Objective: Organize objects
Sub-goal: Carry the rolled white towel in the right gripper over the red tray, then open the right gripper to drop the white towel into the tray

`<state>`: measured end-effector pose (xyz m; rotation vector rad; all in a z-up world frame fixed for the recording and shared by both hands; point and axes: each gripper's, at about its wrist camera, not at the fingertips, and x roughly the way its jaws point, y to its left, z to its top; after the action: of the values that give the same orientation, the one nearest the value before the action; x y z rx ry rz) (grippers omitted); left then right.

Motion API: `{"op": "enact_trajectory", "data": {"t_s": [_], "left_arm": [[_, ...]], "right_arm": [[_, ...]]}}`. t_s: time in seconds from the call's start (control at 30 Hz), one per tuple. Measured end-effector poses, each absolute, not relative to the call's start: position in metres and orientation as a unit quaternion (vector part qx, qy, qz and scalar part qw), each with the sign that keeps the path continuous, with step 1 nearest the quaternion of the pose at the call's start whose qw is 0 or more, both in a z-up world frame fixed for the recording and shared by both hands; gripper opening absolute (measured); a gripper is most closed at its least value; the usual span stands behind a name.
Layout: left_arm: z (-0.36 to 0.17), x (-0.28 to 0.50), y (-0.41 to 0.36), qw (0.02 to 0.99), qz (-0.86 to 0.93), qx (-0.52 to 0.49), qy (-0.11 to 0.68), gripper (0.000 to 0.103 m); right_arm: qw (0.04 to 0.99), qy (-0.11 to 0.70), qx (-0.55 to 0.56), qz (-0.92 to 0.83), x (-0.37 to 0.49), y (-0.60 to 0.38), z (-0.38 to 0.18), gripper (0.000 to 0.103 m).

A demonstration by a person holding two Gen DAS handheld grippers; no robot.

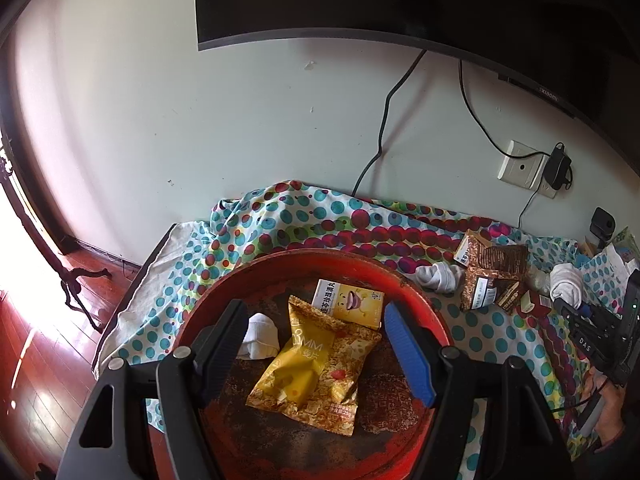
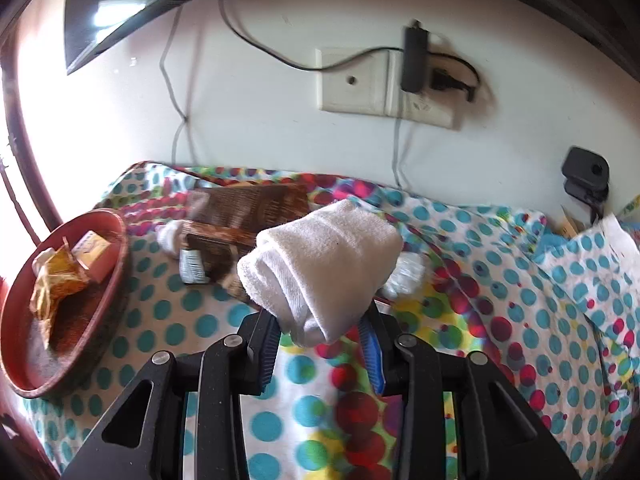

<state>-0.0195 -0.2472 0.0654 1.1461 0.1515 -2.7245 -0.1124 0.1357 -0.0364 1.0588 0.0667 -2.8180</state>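
Note:
A round red tray (image 1: pixel 280 264) sits on the dotted cloth and holds a yellow snack packet (image 1: pixel 316 368), a yellow and white box (image 1: pixel 352 300) and a rolled white sock (image 1: pixel 260 336). My left gripper (image 1: pixel 316 320) is open above the tray, its fingers either side of the packet. My right gripper (image 2: pixel 320 328) is shut on a rolled white sock (image 2: pixel 320 264) and holds it above the cloth. The right gripper with that sock (image 1: pixel 566 288) shows at the right of the left wrist view. The tray (image 2: pixel 116 280) lies far left in the right wrist view.
Brown snack packets (image 1: pixel 492 276) and another white sock (image 1: pixel 436 276) lie on the cloth right of the tray; the packets (image 2: pixel 240 208) show beyond the held sock. A wall socket (image 2: pixel 360 84) with a plugged adapter, cables and a television are behind. Wooden floor lies left.

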Motion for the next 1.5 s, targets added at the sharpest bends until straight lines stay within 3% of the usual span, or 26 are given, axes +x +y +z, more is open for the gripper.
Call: {"op": "enact_trajectory", "data": {"t_s": [0.2, 0.47, 0.87, 1.5], "left_arm": [[0.069, -0.013, -0.261, 0.098, -0.918, 0.379, 0.069, 0.073], [0.068, -0.01, -0.274, 0.101, -0.916, 0.379, 0.087, 0.073], [0.066, -0.007, -0.287, 0.097, -0.913, 0.38, 0.109, 0.073], [0.059, -0.01, -0.287, 0.095, -0.909, 0.391, 0.109, 0.073]], "right_arm": [[0.163, 0.058, 0.345, -0.922, -0.105, 0.04, -0.018, 0.034], [0.255, 0.093, 0.378, -0.885, -0.104, -0.067, -0.039, 0.034], [0.265, 0.112, 0.432, -0.855, -0.108, -0.109, -0.082, 0.035], [0.308, 0.13, 0.443, -0.832, -0.102, -0.166, -0.102, 0.036]]}}
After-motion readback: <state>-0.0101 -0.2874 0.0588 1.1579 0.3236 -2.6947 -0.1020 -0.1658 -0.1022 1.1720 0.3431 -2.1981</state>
